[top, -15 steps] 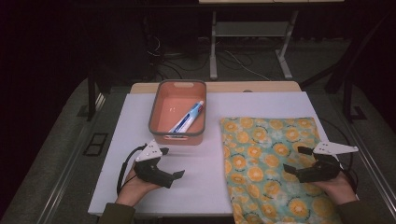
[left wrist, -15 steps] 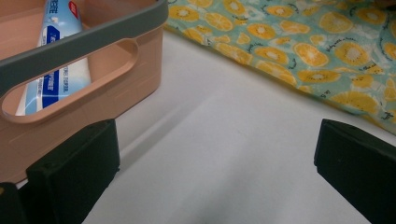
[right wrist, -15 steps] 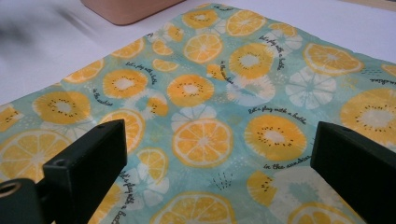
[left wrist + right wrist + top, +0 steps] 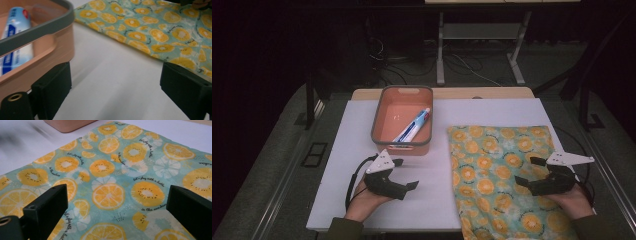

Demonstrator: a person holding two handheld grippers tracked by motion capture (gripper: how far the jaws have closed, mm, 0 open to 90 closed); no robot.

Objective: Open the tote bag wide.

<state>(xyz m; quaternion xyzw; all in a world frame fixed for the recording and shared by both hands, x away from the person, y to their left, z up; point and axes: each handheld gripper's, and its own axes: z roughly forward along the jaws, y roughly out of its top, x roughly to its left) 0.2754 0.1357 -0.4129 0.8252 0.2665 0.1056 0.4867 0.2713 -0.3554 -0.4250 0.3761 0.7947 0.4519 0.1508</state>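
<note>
Both grippers low over the surface, jaws wide, nothing held.

Right gripper (image 4: 532, 175) over fruit-print cloth (image 4: 504, 170) (flat, at 4 o'clock); left gripper (image 4: 404, 175) at 7 o'clock, just below pink bin (image 4: 382, 117) w/ tube (image 4: 413, 126) inside.

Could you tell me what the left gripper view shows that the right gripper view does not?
The left gripper view alone shows the tub's grey rim and the toothpaste tube lying inside it, with bare white table ahead of the open left claw. The right gripper view alone shows the cloth's printed lettering close up, under the open right claw. Both show the fruit-print cloth and the pink tub wall.
</note>
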